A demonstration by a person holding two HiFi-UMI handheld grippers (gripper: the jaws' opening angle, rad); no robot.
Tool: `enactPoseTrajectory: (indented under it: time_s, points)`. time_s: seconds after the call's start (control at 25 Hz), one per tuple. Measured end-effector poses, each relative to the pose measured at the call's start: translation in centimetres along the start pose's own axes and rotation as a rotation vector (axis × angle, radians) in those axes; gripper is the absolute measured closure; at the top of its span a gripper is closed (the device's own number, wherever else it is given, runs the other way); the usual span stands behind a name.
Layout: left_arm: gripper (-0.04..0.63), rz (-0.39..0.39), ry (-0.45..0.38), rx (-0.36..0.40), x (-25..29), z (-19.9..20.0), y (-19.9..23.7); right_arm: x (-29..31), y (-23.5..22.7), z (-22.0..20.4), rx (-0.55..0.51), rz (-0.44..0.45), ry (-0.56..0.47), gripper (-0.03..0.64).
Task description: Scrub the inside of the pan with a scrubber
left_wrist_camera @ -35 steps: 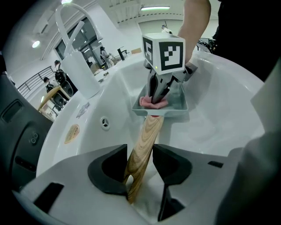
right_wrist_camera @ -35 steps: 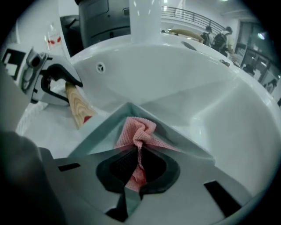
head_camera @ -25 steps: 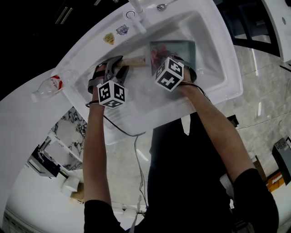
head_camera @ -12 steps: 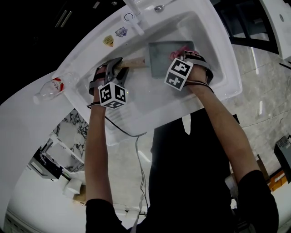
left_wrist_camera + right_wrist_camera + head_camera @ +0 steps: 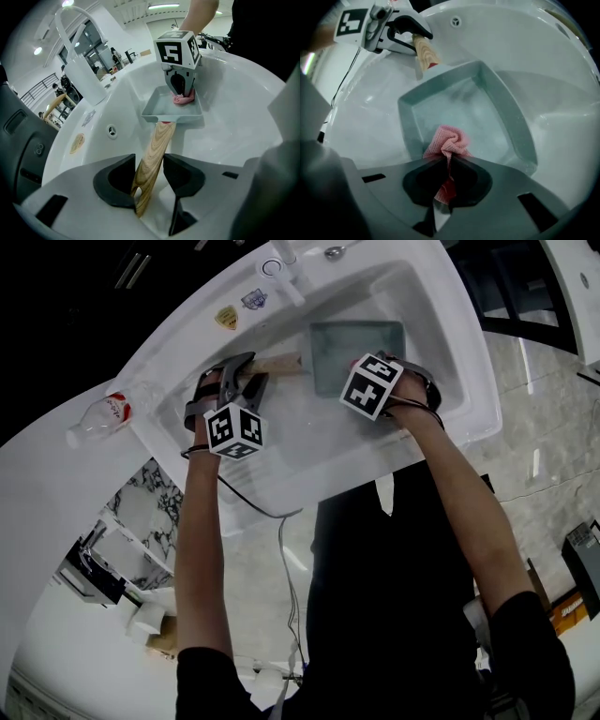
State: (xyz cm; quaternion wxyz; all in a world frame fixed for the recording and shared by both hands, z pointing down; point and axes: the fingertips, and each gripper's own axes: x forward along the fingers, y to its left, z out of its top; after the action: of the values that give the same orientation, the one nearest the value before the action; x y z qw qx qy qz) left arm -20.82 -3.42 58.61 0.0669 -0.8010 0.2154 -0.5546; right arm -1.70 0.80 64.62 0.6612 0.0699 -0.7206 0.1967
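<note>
Right gripper view | sink [image 5: 562,79] — holds pan [image 5: 512,123] | pan — holds pink scrubber [image 5: 451,140]

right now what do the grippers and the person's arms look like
The left gripper and right gripper have grey bodies with black-lined, curved jaws. Each carries a white cube with black square markers: left cube, right cube. A black cable runs from the left one. The person wears black short sleeves.
</note>
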Motion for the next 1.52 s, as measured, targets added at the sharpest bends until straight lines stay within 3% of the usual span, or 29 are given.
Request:
enactPoseTrajectory:
  time_s: [0.28, 0.4, 0.64, 0.8, 1.12, 1.36, 1.52]
  points:
    - [0.414, 0.002, 0.006, 0.0, 0.0, 0.0, 0.0, -0.6, 3.3, 7.6, 0.083, 0.189, -0.266, 0.589]
    - [0.414, 0.002, 0.008, 0.0, 0.1, 0.0, 0.0, -0.6, 4.3, 9.1, 0.074, 0.244, -0.288, 0.581]
    - [0.413, 0.002, 0.016, -0.003, 0.1, -0.1, 0.1, -0.3, 5.0, 8.2, -0.004, 0.283, -0.161, 0.583]
    - [0.413, 0.008, 0.01, -0.002, 0.1, -0.1, 0.1, 0.1, 3.8, 4.8, -0.086, 0.237, 0.008, 0.583]
    - [0.413, 0.018, 0.006, 0.005, 0.2, 0.0, -0.1, 0.6, 1.2, -2.5, -0.123, 0.226, 0.248, 0.581]
    - [0.405, 0.021, 0.0, 0.052, 0.4, 0.4, -0.4, 0.3, -0.4, -4.6, -0.176, 0.167, 0.287, 0.58]
    - [0.404, 0.025, 0.001, 0.051, 0.4, 0.5, -0.5, 0.0, -2.0, -4.3, -0.19, 0.076, 0.275, 0.578]
